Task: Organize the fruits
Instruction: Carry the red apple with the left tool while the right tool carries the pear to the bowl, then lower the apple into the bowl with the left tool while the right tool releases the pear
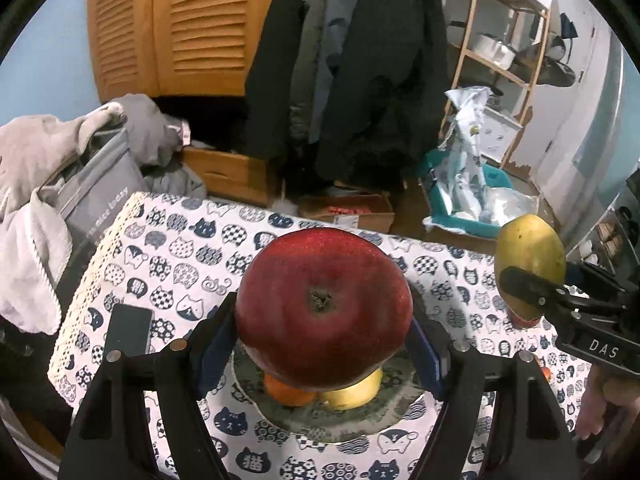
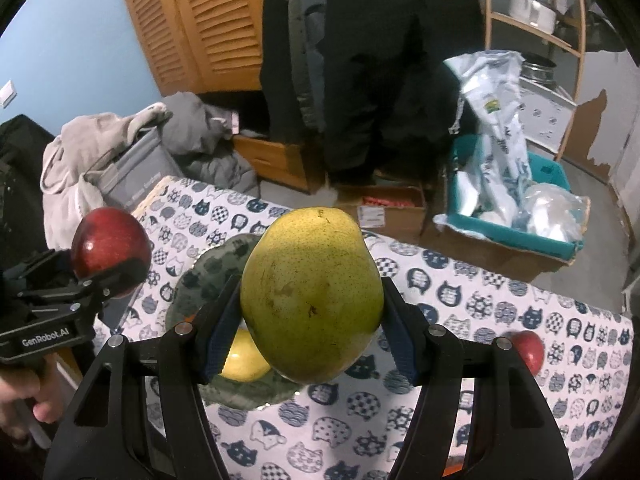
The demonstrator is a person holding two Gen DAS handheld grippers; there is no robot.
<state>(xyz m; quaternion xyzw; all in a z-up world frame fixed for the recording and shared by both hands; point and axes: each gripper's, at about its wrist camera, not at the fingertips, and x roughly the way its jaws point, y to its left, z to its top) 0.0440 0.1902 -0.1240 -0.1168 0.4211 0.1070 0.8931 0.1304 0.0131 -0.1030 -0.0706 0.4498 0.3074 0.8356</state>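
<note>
Two grippers hold fruit above a cat-print table (image 1: 168, 240). On it sits a plate (image 1: 280, 420) bearing an orange (image 1: 286, 394) and lemon (image 1: 360, 394). Left gripper (image 1: 320, 344) clamps the apple (image 1: 324, 304); at its 3 o'clock, right gripper (image 2: 312, 336) clamps the pear (image 2: 312, 292).

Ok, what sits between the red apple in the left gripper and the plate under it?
In the left wrist view, an orange and a yellow fruit lie on the plate, directly below the held red apple. Otherwise only air.
</note>
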